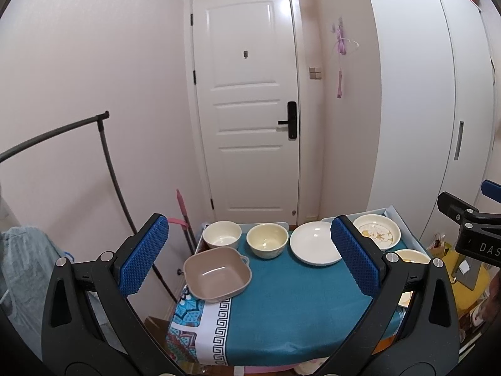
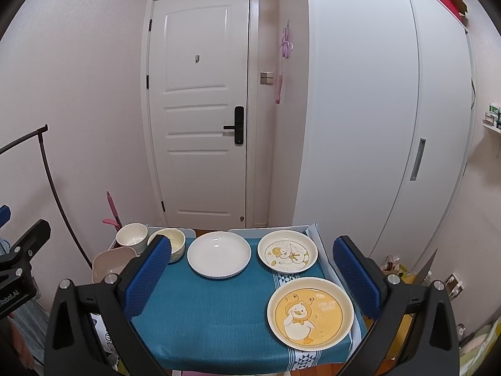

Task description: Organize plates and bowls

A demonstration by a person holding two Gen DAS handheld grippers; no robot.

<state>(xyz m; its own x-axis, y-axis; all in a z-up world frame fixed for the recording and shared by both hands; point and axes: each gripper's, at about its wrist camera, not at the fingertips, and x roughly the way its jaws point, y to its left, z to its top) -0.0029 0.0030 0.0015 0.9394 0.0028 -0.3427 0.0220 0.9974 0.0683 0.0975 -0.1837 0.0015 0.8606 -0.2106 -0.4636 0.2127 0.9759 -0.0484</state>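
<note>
A: Where are the dishes?

B: On the blue counter (image 2: 219,307). Three bowls sit left, like the pink bowl (image 1: 217,274). Three plates sit right, like the duck plate (image 2: 310,313).

A: And the grippers?

B: The left hand-held gripper (image 1: 250,257) and right hand-held gripper (image 2: 250,279) are both wide open, holding nothing.

A: Any danger?

B: The duck plate is near the edge. A bump could knock it off.

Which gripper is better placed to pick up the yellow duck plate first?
Probably the right gripper: it is open, and the yellow duck plate lies just ahead by its right finger. The left gripper faces the bowl side.
</note>
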